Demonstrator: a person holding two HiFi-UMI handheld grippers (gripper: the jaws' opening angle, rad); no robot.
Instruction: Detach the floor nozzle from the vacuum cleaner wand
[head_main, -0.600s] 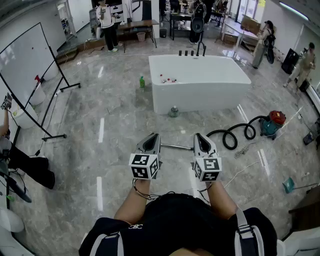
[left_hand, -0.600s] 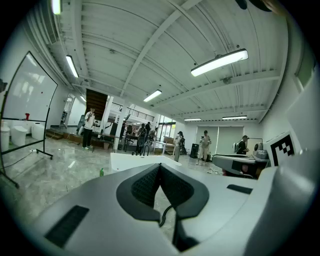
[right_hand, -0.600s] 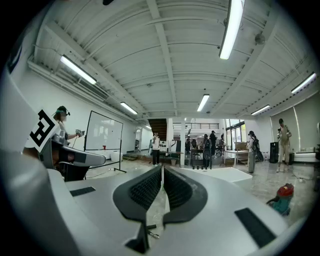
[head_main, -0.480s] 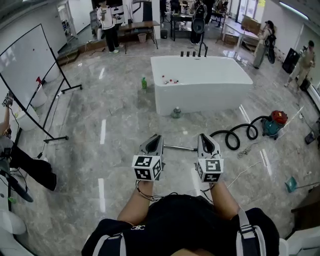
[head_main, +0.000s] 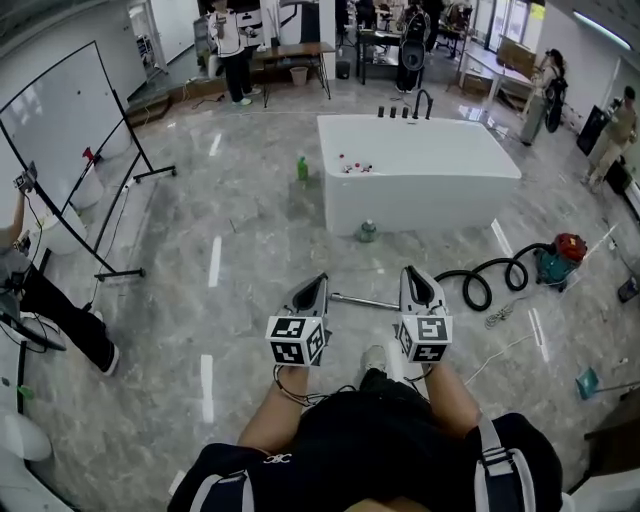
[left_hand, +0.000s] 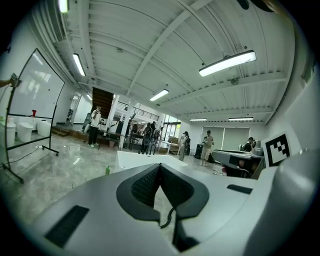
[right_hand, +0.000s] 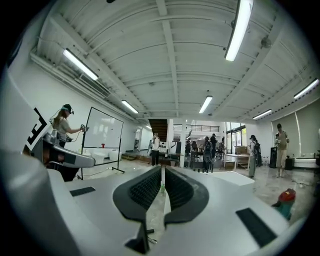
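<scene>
A thin metal wand (head_main: 362, 301) lies on the marble floor between my two grippers. A black hose (head_main: 478, 284) curls from it toward a red and teal vacuum cleaner (head_main: 559, 258), whose red top also shows in the right gripper view (right_hand: 286, 198). No floor nozzle shows; the wand's left end runs behind the left gripper. My left gripper (head_main: 319, 281) is shut with nothing in it, held above the floor, and so is my right gripper (head_main: 413, 272). The left gripper view (left_hand: 160, 168) and the right gripper view (right_hand: 162, 173) both show dark pads meeting at the tips.
A white bathtub (head_main: 420, 175) stands ahead, with a green bottle (head_main: 302, 168) on the floor at its left and a small jar (head_main: 367, 232) in front. A whiteboard on a stand (head_main: 60, 130) is at the left. People stand at the far tables. A shoe (head_main: 374, 360) shows below the grippers.
The view has swung a little, so the bathtub and vacuum slid right and down. Both grippers stay shut, side by side. A shoe now shows beneath them.
</scene>
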